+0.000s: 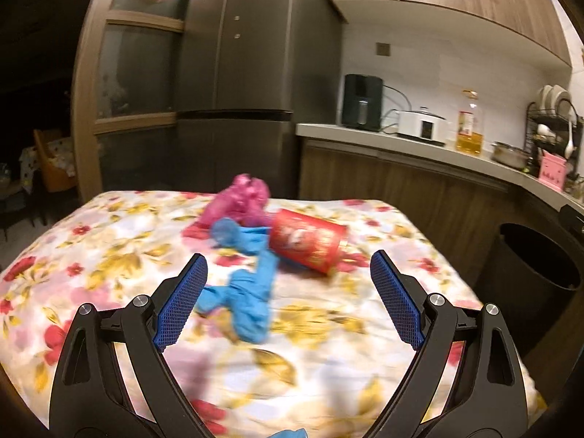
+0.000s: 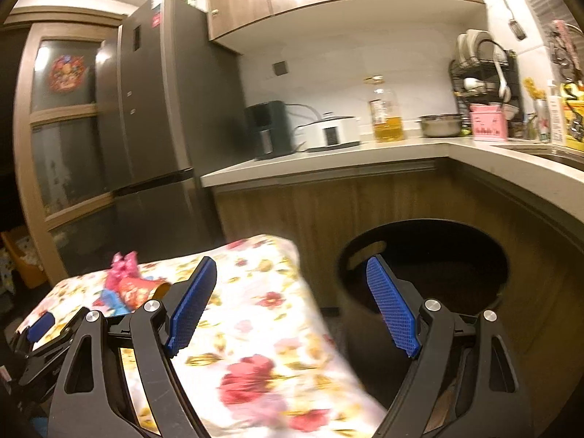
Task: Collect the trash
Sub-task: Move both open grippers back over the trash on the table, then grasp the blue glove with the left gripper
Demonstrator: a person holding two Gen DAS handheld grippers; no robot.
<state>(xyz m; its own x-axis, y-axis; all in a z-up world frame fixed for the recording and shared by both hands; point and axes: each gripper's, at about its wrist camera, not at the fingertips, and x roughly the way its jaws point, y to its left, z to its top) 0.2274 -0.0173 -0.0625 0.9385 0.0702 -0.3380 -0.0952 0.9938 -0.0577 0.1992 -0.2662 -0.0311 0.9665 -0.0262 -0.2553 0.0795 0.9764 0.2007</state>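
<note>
My left gripper (image 1: 288,266) hangs over the table under its flower-printed cloth (image 1: 109,255) with its jaws spread wide and nothing between the pads — just ahead lies the crumpled blue rubber glove (image 1: 248,292), and beyond it the red printed paper cup (image 1: 308,241) on its side, touching the crumpled pink plastic bag (image 1: 239,200). My right gripper (image 2: 290,273) is also wide and empty, one finger over the cloth's edge, the other in front of the round black trash bin (image 2: 423,266) that stands on the floor just beside the table, under the pale kitchen counter (image 2: 328,160)
</note>
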